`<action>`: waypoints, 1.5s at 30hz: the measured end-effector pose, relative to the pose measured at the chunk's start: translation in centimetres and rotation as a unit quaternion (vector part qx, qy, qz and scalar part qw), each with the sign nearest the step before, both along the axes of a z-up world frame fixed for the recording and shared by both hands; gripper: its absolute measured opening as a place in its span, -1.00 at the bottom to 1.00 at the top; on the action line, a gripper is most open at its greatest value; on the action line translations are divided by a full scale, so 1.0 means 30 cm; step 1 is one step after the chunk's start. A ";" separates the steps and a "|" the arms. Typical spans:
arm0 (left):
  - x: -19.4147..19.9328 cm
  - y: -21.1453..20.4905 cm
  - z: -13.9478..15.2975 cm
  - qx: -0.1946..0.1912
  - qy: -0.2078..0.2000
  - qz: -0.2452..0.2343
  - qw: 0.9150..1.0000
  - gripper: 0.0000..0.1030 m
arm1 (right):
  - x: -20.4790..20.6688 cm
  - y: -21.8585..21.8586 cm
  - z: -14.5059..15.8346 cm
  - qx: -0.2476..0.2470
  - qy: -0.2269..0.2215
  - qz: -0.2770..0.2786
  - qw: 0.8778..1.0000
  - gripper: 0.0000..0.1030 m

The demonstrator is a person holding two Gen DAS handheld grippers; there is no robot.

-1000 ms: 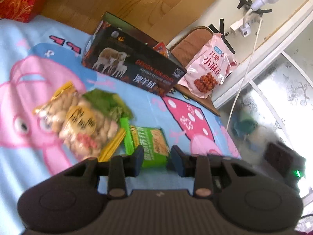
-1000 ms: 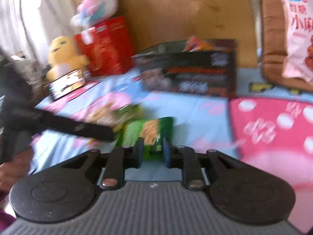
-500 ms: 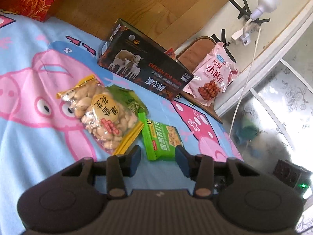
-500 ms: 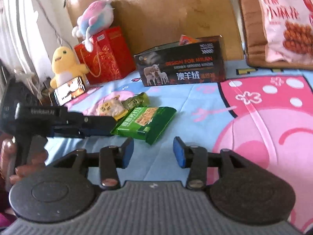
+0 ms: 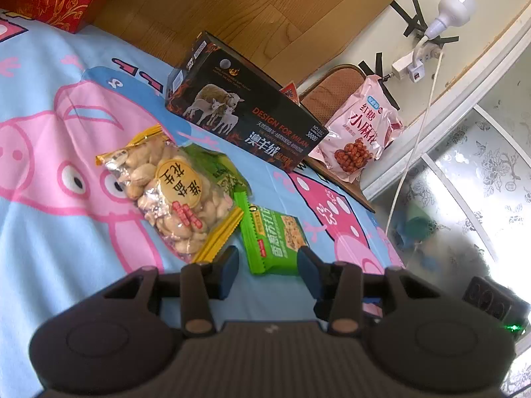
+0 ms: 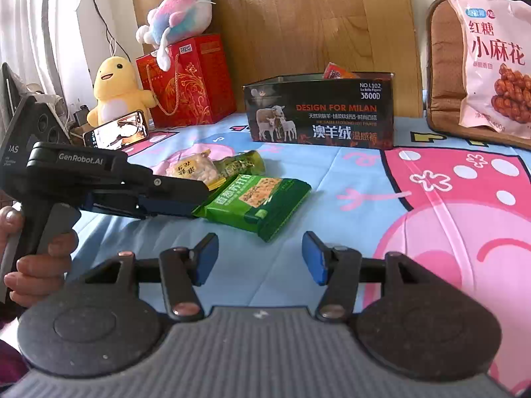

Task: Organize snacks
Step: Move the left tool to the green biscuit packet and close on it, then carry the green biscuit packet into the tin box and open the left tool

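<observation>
A green cracker packet point(image 5: 272, 238) point(image 6: 255, 202) lies flat on the pig-print blanket point(image 5: 49, 205). My left gripper point(image 5: 268, 267) point(image 6: 199, 199) is open, its fingertips either side of the packet's near end; I see no pressing. A clear peanut bag point(image 5: 172, 192) point(image 6: 195, 169) lies on a green bag point(image 5: 225, 172) just left of the packet. My right gripper point(image 6: 260, 255) hovers short of the packet with its jaws opening and nothing between them. Behind stands a black open-top box point(image 5: 245, 119) point(image 6: 318, 112) with an orange packet point(image 6: 337, 71) inside.
A pink snack bag point(image 5: 361, 136) point(image 6: 494, 63) leans on a brown chair cushion point(image 6: 441, 76) at the right. A red gift bag point(image 6: 186, 79), a yellow plush point(image 6: 116, 89), a pastel plush point(image 6: 182, 10) and a phone point(image 6: 116, 131) line the back left. A hand point(image 6: 36, 262) holds the left gripper's handle.
My right gripper's jaws have gone from nearly shut to wide apart and it has drawn back from the green packet. The left gripper's jaws widened slightly around the packet's end.
</observation>
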State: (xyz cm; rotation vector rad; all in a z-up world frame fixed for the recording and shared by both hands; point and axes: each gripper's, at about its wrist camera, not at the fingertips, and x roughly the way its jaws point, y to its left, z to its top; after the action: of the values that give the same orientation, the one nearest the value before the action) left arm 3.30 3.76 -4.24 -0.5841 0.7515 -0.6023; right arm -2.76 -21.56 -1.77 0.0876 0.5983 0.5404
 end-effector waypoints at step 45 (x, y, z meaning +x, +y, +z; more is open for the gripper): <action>0.120 -0.098 0.208 0.011 -0.036 -0.021 0.999 -0.44 | 0.056 0.058 0.100 -0.042 -0.089 -0.010 0.995 -0.27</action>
State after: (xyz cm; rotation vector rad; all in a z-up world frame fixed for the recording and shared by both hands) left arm 6.90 0.81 2.00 -0.5238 0.7032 -0.6500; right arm -1.07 -19.84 1.24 -0.0341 0.4456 0.4961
